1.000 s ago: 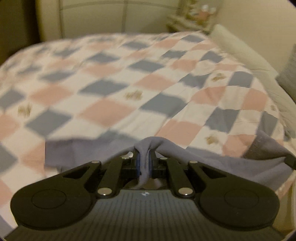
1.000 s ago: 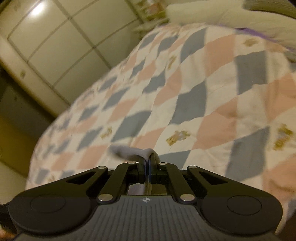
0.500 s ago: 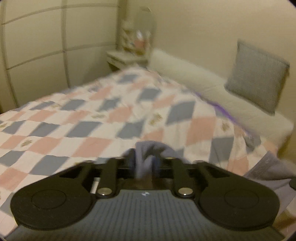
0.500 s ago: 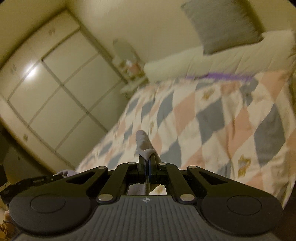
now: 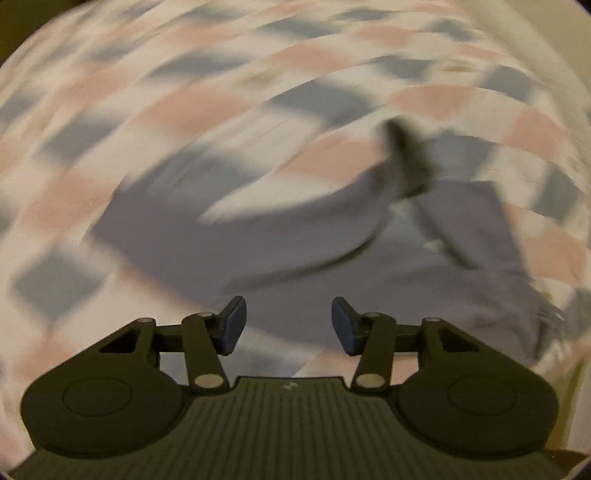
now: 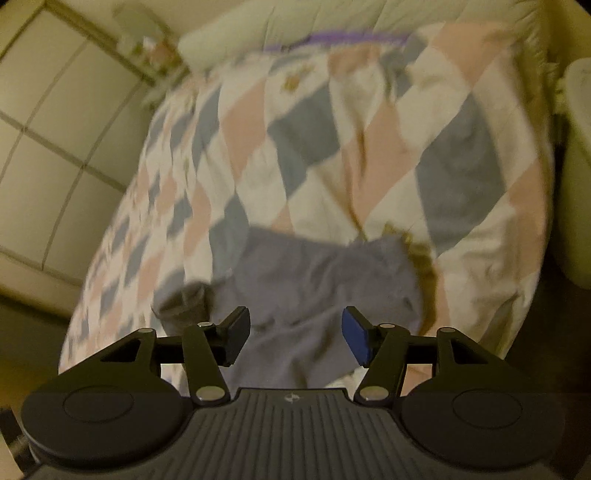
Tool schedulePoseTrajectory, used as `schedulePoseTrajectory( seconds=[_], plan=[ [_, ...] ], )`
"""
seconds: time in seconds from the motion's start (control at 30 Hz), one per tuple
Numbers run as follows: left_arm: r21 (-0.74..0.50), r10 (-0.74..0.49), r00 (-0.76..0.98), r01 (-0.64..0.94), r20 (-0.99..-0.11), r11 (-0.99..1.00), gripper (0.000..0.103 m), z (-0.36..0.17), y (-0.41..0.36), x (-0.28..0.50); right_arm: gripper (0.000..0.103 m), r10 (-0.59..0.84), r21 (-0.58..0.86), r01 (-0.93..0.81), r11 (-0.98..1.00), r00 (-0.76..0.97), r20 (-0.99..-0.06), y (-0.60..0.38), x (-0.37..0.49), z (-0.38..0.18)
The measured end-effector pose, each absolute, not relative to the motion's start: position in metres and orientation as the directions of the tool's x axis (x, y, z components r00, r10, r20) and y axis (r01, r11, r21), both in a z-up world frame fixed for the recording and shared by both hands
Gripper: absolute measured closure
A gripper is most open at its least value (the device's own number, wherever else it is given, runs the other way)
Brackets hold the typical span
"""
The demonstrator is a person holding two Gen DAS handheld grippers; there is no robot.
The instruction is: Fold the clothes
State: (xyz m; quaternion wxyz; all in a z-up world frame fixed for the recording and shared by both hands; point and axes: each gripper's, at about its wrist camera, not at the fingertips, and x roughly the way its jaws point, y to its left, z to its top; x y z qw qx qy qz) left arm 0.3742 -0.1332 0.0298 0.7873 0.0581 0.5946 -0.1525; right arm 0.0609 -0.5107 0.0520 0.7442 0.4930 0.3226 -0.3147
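1. Tool state: the left gripper [image 5: 288, 325] has its jaws spread wide with nothing between the blue pads [image 5: 232, 325]. The right gripper [image 6: 293, 336] is likewise spread apart and empty.

2. Location of the work item: the soft grey-lilac knit garment [image 6: 314, 280] lies on the bed quilt with a pink, grey and white diamond pattern [image 6: 303, 140], directly ahead of both tools and near the quilt's near edge. The left wrist view is heavily motion-blurred; it shows the garment [image 5: 258, 240] as a broad flat patch, with a dark blurred shape above it that cannot be identified.

3. Handling judgement: the garment appears light, limp and non-fragile. It will likely sag and crease when lifted, and offers good friction to the pads. It should be gripped at corners or hems, one tool at each end of the same edge, to keep the fold line straight.

4. Edges: in the right wrist view the garment's far edge is fairly straight; the right corner is rumpled.

5. Room for movement: open quilt extends beyond the garment. The cream padded headboard [image 6: 332, 22] and the pale panelled wardrobe [image 6: 55, 129] stand well apart.
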Motion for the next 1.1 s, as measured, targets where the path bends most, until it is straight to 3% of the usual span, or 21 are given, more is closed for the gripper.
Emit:
schedulePoseTrajectory(
  seconds=[0.2, 0.33, 0.5, 0.7, 0.87, 0.93, 1.1],
  plan=[
    [-0.146, -0.121, 0.249, -0.083, -0.961, 0.986, 0.062, 0.011, -0.033, 0.338, 0.043, 0.02, 0.502, 0.746, 0.437, 0.55, -0.835, -0.502, 0.111, 0.024],
    [-0.174, -0.116, 0.265, -0.208, -0.957, 0.962, 0.062, 0.008, 0.0, 0.328, 0.04, 0.115, 0.494, 0.704, 0.511, 0.513, -0.85, -0.487, 0.143, 0.012],
    [-0.221, -0.146, 0.271, -0.274, -0.951, 0.936, 0.062, -0.008, 0.025, 0.344, 0.033, 0.212, 0.533, 0.679, 0.505, 0.501, -0.839, -0.464, 0.165, -0.007],
    [-0.287, -0.214, 0.247, -0.315, -0.945, 0.904, 0.062, -0.05, 0.036, 0.395, 0.032, 0.305, 0.593, 0.765, 0.253, 0.518, -0.799, -0.442, 0.156, -0.063],
    [-0.312, -0.249, 0.223, -0.323, -0.943, 0.893, 0.061, -0.087, 0.037, 0.45, 0.032, 0.277, 0.57, 0.819, 0.067, 0.534, -0.799, -0.428, 0.143, -0.1],
    [-0.335, -0.277, 0.211, -0.337, -0.938, 0.88, 0.054, -0.104, 0.038, 0.471, 0.032, 0.258, 0.56, 0.828, 0.026, 0.536, -0.804, -0.423, 0.141, -0.108],
    [-0.291, -0.232, 0.192, -0.394, -0.954, 0.872, 0.053, -0.141, 0.04, 0.503, 0.03, 0.206, 0.527, 0.85, -0.019, 0.519, -0.83, -0.415, 0.141, -0.125]
  ],
)
